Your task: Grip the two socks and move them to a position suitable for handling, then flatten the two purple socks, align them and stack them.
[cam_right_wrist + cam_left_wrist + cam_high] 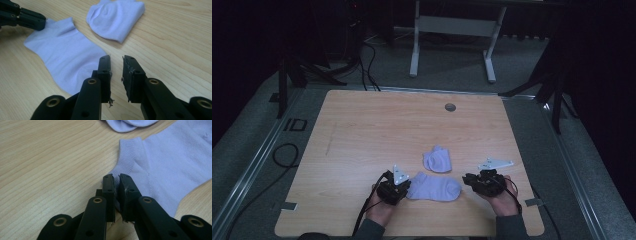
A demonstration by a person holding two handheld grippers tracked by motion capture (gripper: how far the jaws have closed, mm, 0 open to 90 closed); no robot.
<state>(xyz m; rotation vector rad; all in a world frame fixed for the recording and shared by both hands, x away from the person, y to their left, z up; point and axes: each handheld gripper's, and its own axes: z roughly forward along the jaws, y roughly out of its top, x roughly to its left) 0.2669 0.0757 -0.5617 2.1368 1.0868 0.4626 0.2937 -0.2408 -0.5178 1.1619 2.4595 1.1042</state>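
Note:
A lilac ankle sock lies flat near the table's front edge, cuff to the left and toe to the right. My left gripper is at its cuff. In the left gripper view the jaws are shut on the cuff's corner of this sock. My right gripper is at the toe end. Its jaws stand slightly open beside the edge of the sock, with bare wood between them. The left gripper shows at that view's top left. A second lilac sock lies folded just beyond.
The wooden table has a dark round grommet near its far edge. Tape tabs mark its front corners. A cable loops on the floor at the left, and a white desk frame stands beyond.

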